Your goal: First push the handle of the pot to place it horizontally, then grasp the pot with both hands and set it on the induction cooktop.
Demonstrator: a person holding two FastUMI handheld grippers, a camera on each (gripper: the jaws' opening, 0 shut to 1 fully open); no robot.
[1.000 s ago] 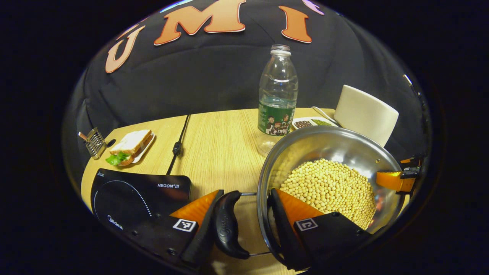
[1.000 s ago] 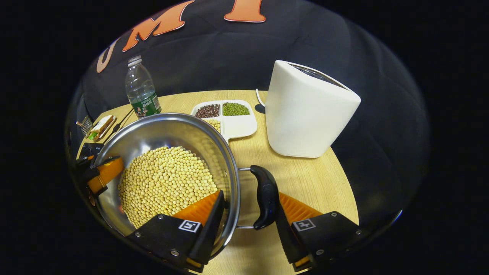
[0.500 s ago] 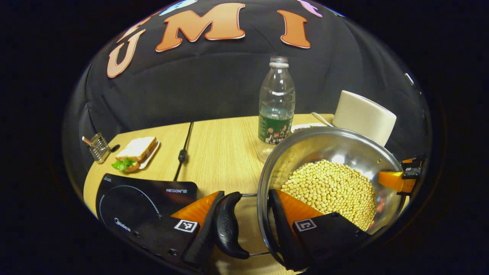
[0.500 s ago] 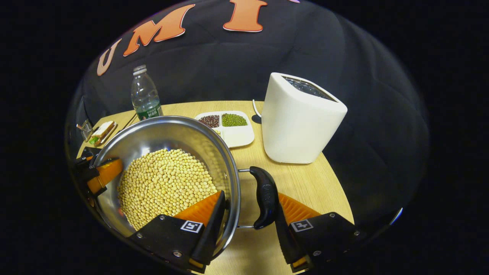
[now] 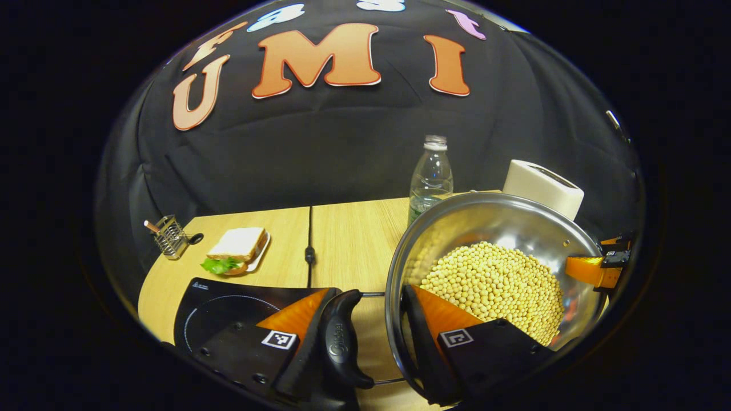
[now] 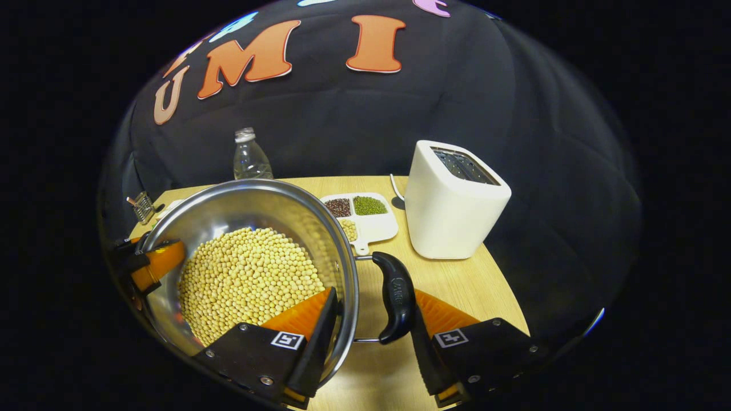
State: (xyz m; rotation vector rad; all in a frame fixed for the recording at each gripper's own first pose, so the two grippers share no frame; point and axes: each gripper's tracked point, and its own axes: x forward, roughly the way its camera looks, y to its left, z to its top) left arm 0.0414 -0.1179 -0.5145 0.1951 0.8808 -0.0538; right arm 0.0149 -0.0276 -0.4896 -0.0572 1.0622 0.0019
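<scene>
**Pot gripped at both handles, above table**

Table (image 6: 457, 285): light wood, under both grippers. Steel pot (image 5: 485, 220), filled with soybeans (image 6: 245, 279), spans the gap between the two grippers and appears clear of the table.

Induction cooktop (image 5: 228, 302): flat on the table, below and ahead-left of the left gripper (image 5: 362, 331).

Left gripper: jaws narrowed, one finger outside the black handle (image 5: 341, 342), the other inside the pot wall; handle and rim clamped between them.

Right gripper (image 6: 371, 325): same hold on the opposite handle (image 6: 396, 297).

Toaster (image 6: 454, 200) ahead-right of the right gripper; bean tray (image 6: 371, 225) just ahead of it; bottle (image 5: 431, 174) beyond the pot; sandwich (image 5: 237, 248) ahead-left of the left gripper.
</scene>
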